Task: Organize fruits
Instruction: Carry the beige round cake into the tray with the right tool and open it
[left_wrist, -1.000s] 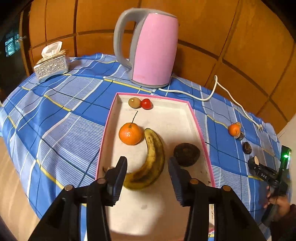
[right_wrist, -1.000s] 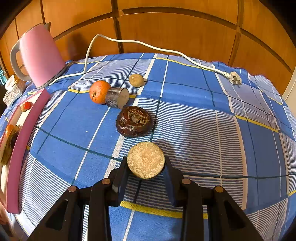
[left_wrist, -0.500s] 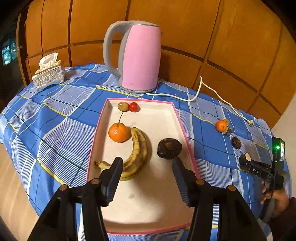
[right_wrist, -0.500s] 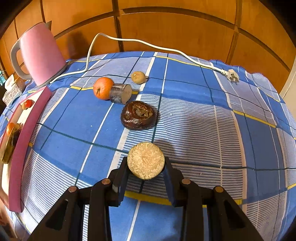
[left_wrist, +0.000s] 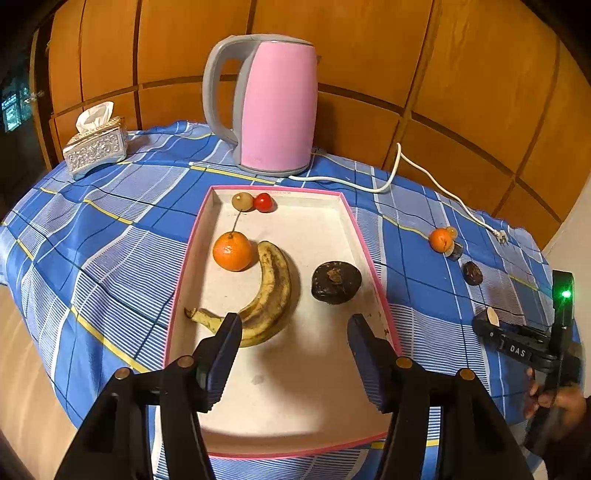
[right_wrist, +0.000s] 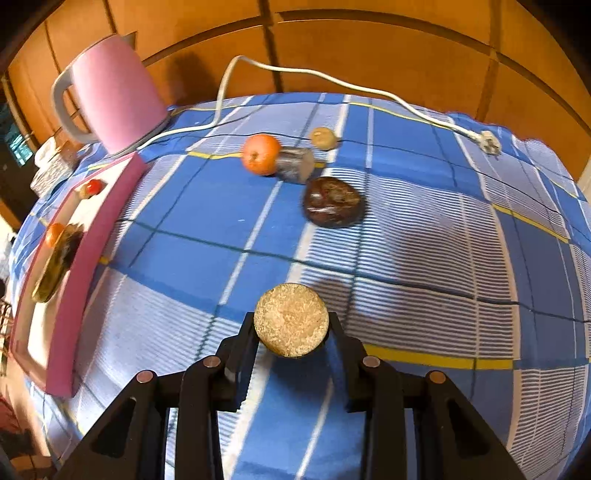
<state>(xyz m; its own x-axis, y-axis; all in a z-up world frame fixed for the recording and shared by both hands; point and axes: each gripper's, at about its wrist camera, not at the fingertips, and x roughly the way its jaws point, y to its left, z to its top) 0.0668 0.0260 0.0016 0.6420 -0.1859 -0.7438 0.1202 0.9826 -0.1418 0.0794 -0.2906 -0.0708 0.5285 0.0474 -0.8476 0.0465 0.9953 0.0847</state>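
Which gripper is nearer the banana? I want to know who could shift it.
Left. The left gripper, jaws opening, hangs over the tray with one finger beside the banana. The right gripper, off the tray's far side, grips a cut cane piece.

- Pink kettle (left_wrist: 275, 107), table's 12 o'clock edge.
- White cord (right_wrist: 332, 79) trails toward 3 o'clock.
- Tissue box (left_wrist: 96, 147), 10 o'clock.
- Blue checked tablecloth (left_wrist: 122, 236).

Pink kettle (left_wrist: 275, 107), blue checked tablecloth (left_wrist: 122, 236), orange tangerine (left_wrist: 232, 251), perhaps brown-spotted banana (left_wrist: 269, 291)
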